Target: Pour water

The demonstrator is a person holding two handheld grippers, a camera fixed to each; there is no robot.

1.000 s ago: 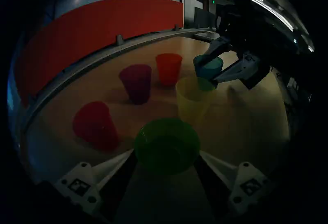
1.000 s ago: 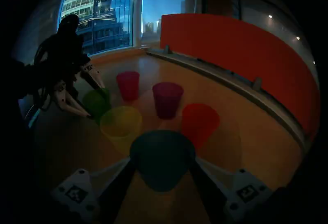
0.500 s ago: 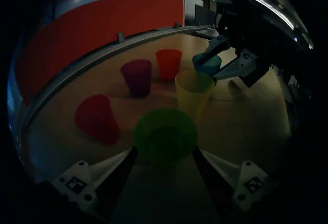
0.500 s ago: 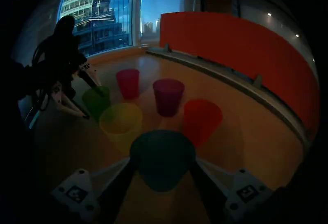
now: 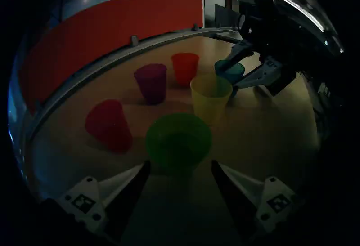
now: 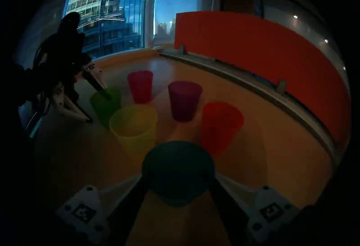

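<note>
A green cup (image 5: 178, 141) stands upright between the fingers of my left gripper (image 5: 178, 163), which is shut on it low over the wooden table (image 5: 265, 129). My right gripper (image 6: 177, 178) is shut on a teal cup (image 6: 178, 170). A yellow cup (image 5: 210, 96) stands between the two held cups. In the left gripper view the teal cup (image 5: 229, 70) sits just behind the yellow cup, held by the right gripper (image 5: 240, 73). In the right gripper view the green cup (image 6: 106, 104) sits left of the yellow cup (image 6: 133, 127), in the left gripper (image 6: 92, 102).
A purple cup (image 5: 151, 82), an orange cup (image 5: 185, 67) and a red cup (image 5: 109, 124) stand on the table in an arc beyond the yellow one. A red partition wall (image 5: 103, 25) runs along the table's far edge. A dark-clothed person (image 6: 58, 61) holds the grippers.
Both held cups have drawn back from the yellow cup's rim, come lower toward the table and stand more upright. The other cups have not moved.
</note>
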